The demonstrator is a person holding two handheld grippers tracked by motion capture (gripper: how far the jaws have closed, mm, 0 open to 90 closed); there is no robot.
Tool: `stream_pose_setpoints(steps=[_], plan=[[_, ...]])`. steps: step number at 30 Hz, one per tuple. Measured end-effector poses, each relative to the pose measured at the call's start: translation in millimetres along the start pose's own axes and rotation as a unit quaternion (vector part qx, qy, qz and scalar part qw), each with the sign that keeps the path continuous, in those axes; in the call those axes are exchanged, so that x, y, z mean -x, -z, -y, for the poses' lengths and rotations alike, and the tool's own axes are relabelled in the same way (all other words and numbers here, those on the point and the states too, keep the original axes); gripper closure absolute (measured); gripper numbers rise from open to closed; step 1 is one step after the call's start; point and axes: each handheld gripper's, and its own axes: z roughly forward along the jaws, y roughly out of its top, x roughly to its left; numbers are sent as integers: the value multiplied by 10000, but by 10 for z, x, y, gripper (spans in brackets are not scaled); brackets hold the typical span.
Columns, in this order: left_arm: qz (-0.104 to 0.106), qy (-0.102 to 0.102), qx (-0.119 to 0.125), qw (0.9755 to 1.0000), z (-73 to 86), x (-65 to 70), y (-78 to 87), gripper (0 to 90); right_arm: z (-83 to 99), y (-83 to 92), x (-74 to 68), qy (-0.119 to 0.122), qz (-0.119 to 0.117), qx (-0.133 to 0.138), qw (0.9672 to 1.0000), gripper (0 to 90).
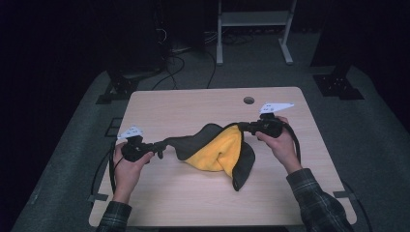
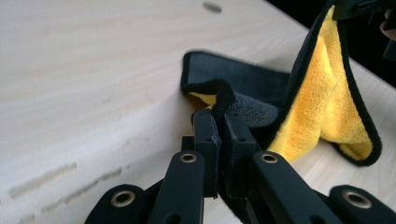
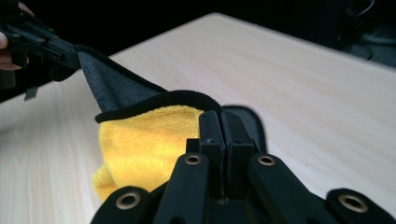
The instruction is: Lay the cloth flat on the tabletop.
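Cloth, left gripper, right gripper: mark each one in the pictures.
cloth (image 1: 215,153): high view, on its yellow side.
left gripper (image 2: 219,120): left gripper view, where its shut jaws pinch the cloth's black edge.
right gripper (image 3: 223,122): right gripper view, at its shut jaw tips on the cloth's edge.

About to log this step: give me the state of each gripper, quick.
Left gripper: shut on the cloth, gripping its black edge.
Right gripper: shut on the cloth, pinching the black hem at the opposite end.
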Motion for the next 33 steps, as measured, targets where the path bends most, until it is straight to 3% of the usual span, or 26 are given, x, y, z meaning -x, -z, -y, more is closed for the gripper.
stream_pose_setpoints(steps=[1,5,6,7,8,9,10,16,24,29,30,33], plan=[[5,-34,180,9998,-111,31,59,859,-102,145,-7,79,83,132,9998,877],[-8,-78,434,9990,-297,53,142,859,-272,346,-5,185,250,339,9989,878],[-14,-106,616,9980,-440,66,198,859,-391,485,10,227,370,495,9978,878],[-14,-106,616,9980,-440,66,198,859,-436,537,16,239,413,556,9973,878],[-43,-153,797,9967,-574,85,254,859,-510,625,28,275,500,666,9962,878],[-43,-153,797,9967,-574,85,254,859,-510,625,28,275,500,666,9962,878],[-52,-193,985,9949,-686,116,316,859,-614,767,31,291,593,836,9943,878],[-24,-342,1281,9912,-847,232,445,860,-755,1059,5,424,738,1200,9891,878],[59,-416,1386,9895,-899,343,484,860,-759,1182,-73,512,819,1267,9872,878],[45,-349,1311,9907,-990,261,341,860,-753,1118,48,402,1027,1189,9868,877],[41,-328,1332,9905,-1049,218,281,860,-762,1077,138,301,1105,1169,9865,877],[-6,-356,1398,9895,-1156,179,224,860,-794,1044,223,177,1149,1177,9862,877]])
